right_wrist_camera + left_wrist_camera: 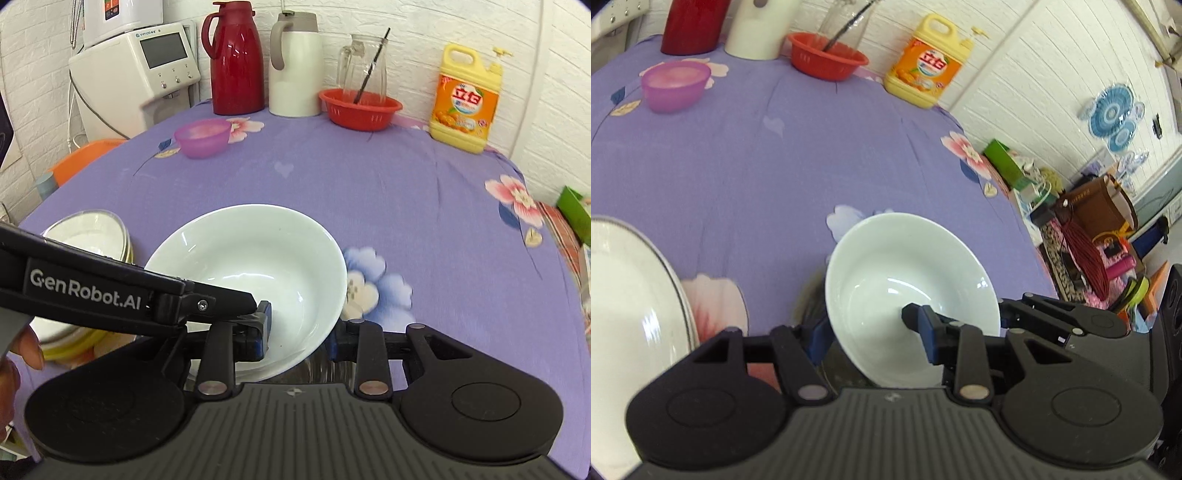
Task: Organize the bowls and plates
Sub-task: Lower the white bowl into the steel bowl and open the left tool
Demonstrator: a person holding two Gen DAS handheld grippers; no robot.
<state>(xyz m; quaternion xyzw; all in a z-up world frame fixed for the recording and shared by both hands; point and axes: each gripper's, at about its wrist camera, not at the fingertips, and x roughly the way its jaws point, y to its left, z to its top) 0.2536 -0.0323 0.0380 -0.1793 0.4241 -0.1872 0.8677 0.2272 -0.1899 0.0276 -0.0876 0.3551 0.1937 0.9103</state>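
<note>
Both tongs hold the same white bowl (908, 280), one on each side of its rim. From the left wrist camera, the left tongs (875, 325) are narrow and closed on the bowl's wall: one blue pad sits inside the bowl and the other presses on the outside. From the right wrist camera, the right tongs (299, 332) also grip the wall of the bowl near its right edge, and the left tongs (258, 314) come in from the left and bite the opposite edge. The bowl is tilted and is above the purple flowered counter (406, 192), near its front edge.

Only the right view shows the stack of plates (88, 236) just beside the bowl on the left, a fingertip (31, 350) at the left edge, the water dispenser (136, 74), and both flasks whole. Only the left view shows the cluttered corner (1089, 236) beyond the counter's right end. Both views show the orange detergent bottle (465, 99), the red basket (360, 109) and the small purple bowl (203, 136) far back.
</note>
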